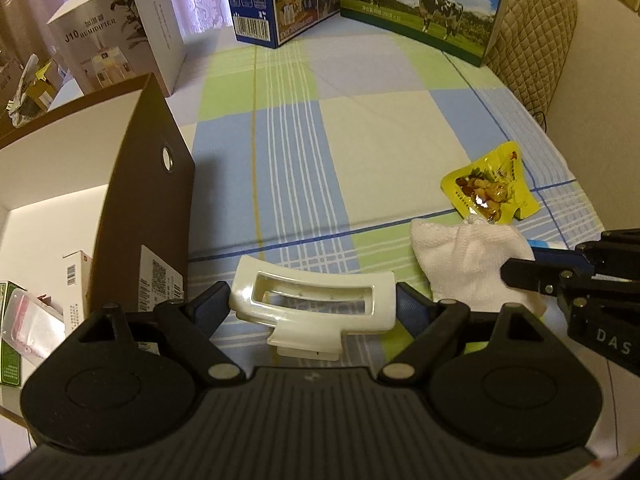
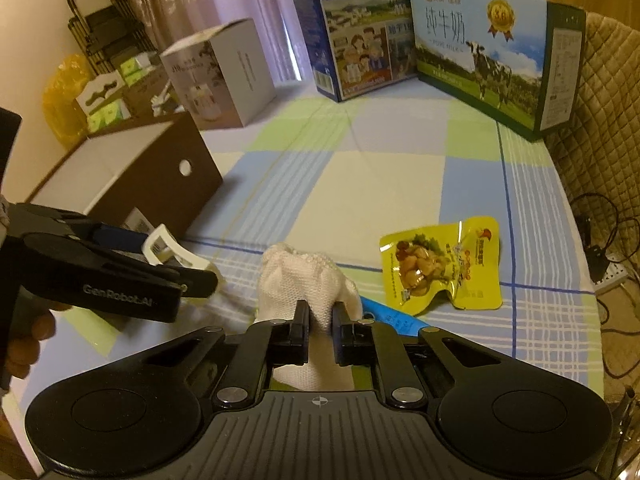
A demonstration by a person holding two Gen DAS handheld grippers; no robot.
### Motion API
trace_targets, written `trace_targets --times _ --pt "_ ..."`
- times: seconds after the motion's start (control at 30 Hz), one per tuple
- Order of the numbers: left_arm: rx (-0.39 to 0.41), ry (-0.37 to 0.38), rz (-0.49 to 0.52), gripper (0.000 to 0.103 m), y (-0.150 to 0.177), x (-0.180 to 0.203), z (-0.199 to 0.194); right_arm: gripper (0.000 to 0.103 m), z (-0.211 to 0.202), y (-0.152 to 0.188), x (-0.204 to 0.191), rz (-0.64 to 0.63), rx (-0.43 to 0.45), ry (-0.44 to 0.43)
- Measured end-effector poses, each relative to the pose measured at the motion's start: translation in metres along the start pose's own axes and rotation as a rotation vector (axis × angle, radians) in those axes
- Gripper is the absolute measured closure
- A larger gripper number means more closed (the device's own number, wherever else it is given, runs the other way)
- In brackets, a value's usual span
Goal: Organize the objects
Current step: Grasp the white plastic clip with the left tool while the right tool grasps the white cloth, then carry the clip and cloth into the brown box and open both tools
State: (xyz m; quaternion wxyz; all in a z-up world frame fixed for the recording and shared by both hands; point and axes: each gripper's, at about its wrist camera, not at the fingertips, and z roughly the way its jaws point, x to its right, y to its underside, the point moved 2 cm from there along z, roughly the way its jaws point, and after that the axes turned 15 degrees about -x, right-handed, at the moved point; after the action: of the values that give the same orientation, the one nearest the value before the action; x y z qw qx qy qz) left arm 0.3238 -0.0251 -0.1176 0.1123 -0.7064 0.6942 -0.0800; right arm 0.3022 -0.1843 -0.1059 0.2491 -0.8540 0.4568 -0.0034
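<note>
My left gripper (image 1: 312,304) is shut on a white hair claw clip (image 1: 316,300), its blue pads at the clip's two ends, just above the checked cloth. The clip also shows in the right wrist view (image 2: 168,250), held beside the brown box. My right gripper (image 2: 321,316) is shut on a white knitted sock (image 2: 304,276); it pinches the sock's near end. The sock also shows in the left wrist view (image 1: 472,260). A yellow snack packet (image 2: 440,268) lies on the cloth right of the sock, and shows in the left wrist view (image 1: 488,188).
An open brown storage box (image 1: 144,184) with white inside stands at the left and holds small packages (image 1: 32,316). A humidifier box (image 2: 224,76) and two milk cartons (image 2: 360,28) (image 2: 496,52) stand at the back. A blue item (image 2: 392,318) lies under the sock. Cables lie at the right (image 2: 600,240).
</note>
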Motion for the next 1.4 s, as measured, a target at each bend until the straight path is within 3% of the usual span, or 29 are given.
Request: trace_targets --times 0.5,0.83,1.13,1.4 --pt "0.105 0.03 -0.013 0.018 0.012 -0.005 -0.058 0.095 -0.058 0.003 -0.028 0.0 0.068 -0.016" --pt "0.19 0.052 -0.022 0.018 0.026 -0.023 -0.104 0.095 -0.081 -0.004 -0.07 -0.019 0.112 -0.046" --pt "0.234 0.026 -0.074 0.018 0.044 -0.076 -0.134 0.095 -0.079 -0.027 -0.13 -0.065 0.147 -0.12" --pt "0.233 -0.033 -0.158 0.018 0.064 -0.153 -0.143 0.095 -0.046 -0.052 -0.191 -0.107 0.13 -0.18"
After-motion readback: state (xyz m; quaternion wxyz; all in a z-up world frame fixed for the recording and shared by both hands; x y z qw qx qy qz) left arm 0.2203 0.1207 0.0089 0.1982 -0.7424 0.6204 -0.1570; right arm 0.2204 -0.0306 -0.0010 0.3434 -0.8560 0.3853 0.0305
